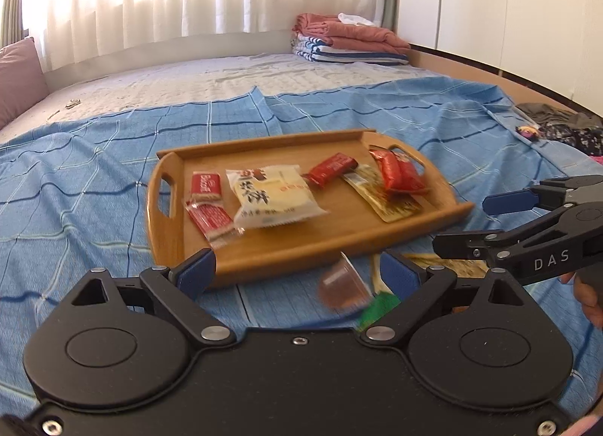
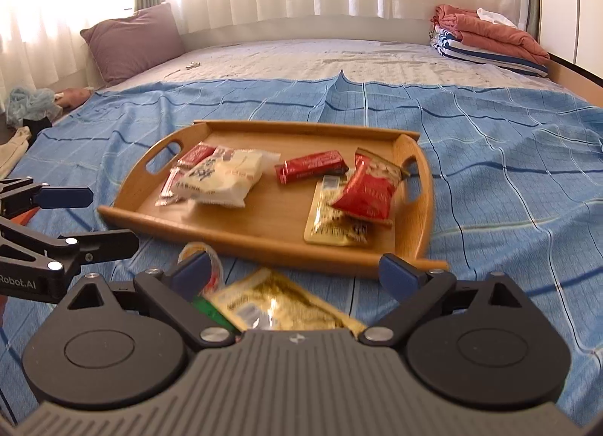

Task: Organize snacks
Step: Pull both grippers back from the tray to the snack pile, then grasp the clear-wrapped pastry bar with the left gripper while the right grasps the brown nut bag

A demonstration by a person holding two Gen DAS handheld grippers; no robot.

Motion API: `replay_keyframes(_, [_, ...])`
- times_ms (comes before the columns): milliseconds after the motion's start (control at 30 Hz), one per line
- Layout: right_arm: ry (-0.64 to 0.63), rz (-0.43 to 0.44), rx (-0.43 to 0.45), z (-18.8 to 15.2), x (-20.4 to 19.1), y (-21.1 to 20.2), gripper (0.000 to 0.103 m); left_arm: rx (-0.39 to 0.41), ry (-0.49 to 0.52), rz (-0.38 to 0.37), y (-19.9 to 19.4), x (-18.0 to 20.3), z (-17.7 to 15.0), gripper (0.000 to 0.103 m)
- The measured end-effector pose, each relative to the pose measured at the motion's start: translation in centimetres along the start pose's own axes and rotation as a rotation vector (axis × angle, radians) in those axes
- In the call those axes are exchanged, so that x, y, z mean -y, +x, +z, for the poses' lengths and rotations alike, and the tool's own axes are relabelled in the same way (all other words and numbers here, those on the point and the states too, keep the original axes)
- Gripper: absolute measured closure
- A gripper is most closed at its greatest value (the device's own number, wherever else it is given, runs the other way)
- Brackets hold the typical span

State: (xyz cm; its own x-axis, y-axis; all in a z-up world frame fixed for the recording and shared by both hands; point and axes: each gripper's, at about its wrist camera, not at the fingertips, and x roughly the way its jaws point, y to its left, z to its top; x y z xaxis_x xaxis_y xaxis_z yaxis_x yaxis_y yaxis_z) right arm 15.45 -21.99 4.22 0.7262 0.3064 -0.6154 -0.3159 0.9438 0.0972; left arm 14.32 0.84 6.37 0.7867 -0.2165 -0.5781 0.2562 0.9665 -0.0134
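A wooden tray point(image 1: 286, 259) point(image 2: 264, 244) lies on the blue bedspread and holds several snacks: a white pastry pack point(image 1: 273, 196) point(image 2: 222, 178), red wrappers point(image 1: 331, 168) point(image 2: 311, 166) and a gold sachet point(image 1: 384, 196) point(image 2: 331, 217). In front of the tray lie a brown jelly cup point(image 1: 343, 285), a green packet point(image 1: 378, 309) and a gold sachet point(image 2: 279, 304). My left gripper point(image 1: 297, 270) is open and empty above the jelly cup. My right gripper point(image 2: 297, 270) is open and empty above the gold sachet; it also shows in the left wrist view point(image 1: 463, 221).
Folded blankets point(image 1: 346, 38) point(image 2: 490, 38) sit at the bed's far right corner. A purple pillow point(image 2: 132, 40) lies at the far left. Dark clothes point(image 1: 561, 127) lie at the right edge. The left gripper point(image 2: 90, 217) shows in the right wrist view.
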Motion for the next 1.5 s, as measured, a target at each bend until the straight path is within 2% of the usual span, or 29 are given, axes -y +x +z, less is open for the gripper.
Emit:
replay_keyframes(333, [-0.036,-0.023,-0.026,-4.1,-0.5,-2.4,0.003,-0.008,0.029,-0.015,-2.4,2.6,-3.9,0.009])
replay_keyframes(533, [-0.063,-0.058,-0.042,-5.6,-0.5,-2.7,0.003,-0.003,0.024,-0.013,-3.1,3.9,-5.5,0.009])
replay_keyframes(700, [-0.061,-0.068,-0.055,-6.5,-0.3,-2.6,0.004,-0.031,0.001,-0.039,-2.9,4.8,-6.9,0.010])
replay_keyframes(1033, [0.000,-0.026,-0.046,-6.9,0.7,-2.0,0.008,-0.079,-0.046,-0.068,-2.1,6.0,-8.5,0.033])
replay_keyframes(1233, [0.022,-0.004,-0.049,-7.0,0.8,-1.2,0.009,-0.079,-0.034,-0.081,-1.7,7.2,-8.5,0.035])
replay_keyframes(1500, [0.016,0.016,-0.046,-7.1,0.7,-0.8,0.009,-0.058,-0.005,-0.033,-1.4,8.0,-8.9,0.037])
